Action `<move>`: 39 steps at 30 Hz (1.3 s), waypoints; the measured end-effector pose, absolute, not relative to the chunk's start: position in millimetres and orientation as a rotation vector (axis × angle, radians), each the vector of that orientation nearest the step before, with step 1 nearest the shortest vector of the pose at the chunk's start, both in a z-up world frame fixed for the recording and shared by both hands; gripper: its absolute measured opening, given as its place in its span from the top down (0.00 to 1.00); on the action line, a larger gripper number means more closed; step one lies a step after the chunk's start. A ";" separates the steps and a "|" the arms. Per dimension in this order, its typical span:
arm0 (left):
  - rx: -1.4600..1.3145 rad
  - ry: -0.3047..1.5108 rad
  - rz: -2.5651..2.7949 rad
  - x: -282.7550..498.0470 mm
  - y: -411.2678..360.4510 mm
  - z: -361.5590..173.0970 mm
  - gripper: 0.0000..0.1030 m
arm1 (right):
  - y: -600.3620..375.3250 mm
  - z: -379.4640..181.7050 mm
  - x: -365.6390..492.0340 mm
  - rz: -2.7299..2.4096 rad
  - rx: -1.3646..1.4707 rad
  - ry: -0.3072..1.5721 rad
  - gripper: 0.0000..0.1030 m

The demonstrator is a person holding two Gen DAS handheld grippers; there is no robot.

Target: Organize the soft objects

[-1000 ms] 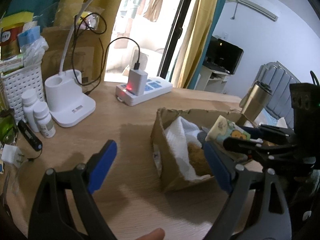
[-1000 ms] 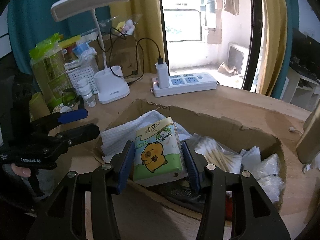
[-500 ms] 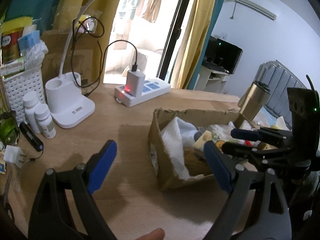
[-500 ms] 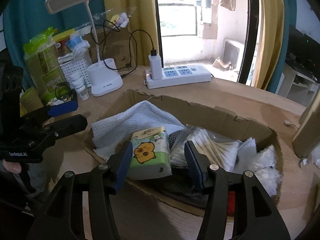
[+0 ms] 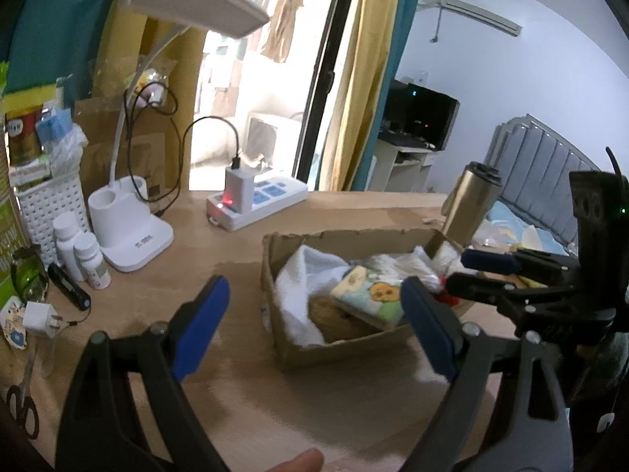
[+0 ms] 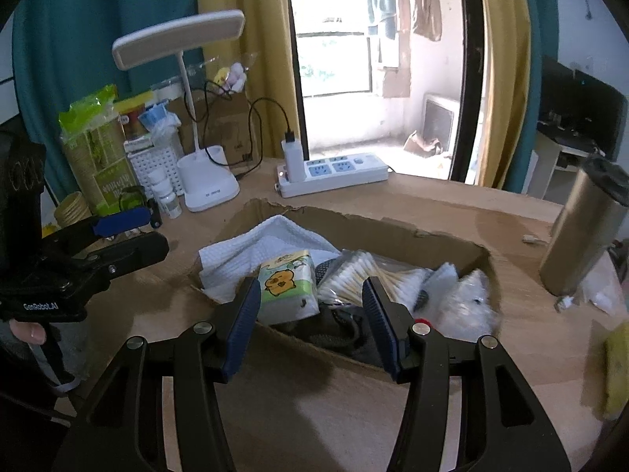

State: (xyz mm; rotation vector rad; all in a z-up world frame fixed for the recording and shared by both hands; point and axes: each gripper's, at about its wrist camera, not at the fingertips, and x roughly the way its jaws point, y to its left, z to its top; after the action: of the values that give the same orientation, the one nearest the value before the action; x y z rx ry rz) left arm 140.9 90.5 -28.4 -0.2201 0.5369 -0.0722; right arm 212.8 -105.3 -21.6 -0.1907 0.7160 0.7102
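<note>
A cardboard box [image 6: 393,232] stands on the wooden table; it also shows in the left wrist view [image 5: 298,348]. In it lie a white towel [image 6: 255,251], a tissue pack with a cartoon animal [image 6: 289,289], a bag of cotton swabs [image 6: 354,271] and white pads [image 6: 460,291]. The tissue pack [image 5: 369,297] rests against the towel [image 5: 302,275]. My right gripper [image 6: 312,314] is open and empty, just before the box's near wall. My left gripper [image 5: 314,316] is open and empty, left of the box.
A white desk lamp [image 6: 208,185], a power strip with charger [image 6: 334,175], pill bottles [image 5: 84,253], a white basket [image 5: 49,206] and green packages [image 6: 98,157] stand at the back left. A metal flask [image 6: 585,228] stands right of the box. Scissors [image 5: 21,401] lie at the left edge.
My right gripper lowered the tissue pack into the box, opened, let it go and drew back toward me. The left gripper stayed open beside the box.
</note>
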 end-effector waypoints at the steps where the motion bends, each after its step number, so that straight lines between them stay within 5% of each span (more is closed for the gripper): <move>1: -0.215 0.531 -0.077 138.4 87.5 -25.7 0.13 | -107.5 -20.0 210.8 0.707 -0.190 0.711 0.45; 22: -0.132 0.417 -0.089 72.2 37.2 22.9 0.12 | -165.4 34.2 135.3 0.589 -0.152 0.559 0.39; 27: -0.129 0.383 -0.079 54.6 27.8 34.0 0.03 | -180.3 45.5 114.4 0.552 -0.130 0.525 0.37; 39: -0.092 0.301 -0.046 12.3 9.5 58.6 0.01 | -215.6 64.4 59.7 0.482 -0.105 0.433 0.33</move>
State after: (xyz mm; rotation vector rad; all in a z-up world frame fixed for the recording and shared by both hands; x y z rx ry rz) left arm 12.3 9.5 58.6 -0.0916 0.3009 -0.0458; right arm 59.7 -215.6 64.4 -0.1045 0.4328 0.4823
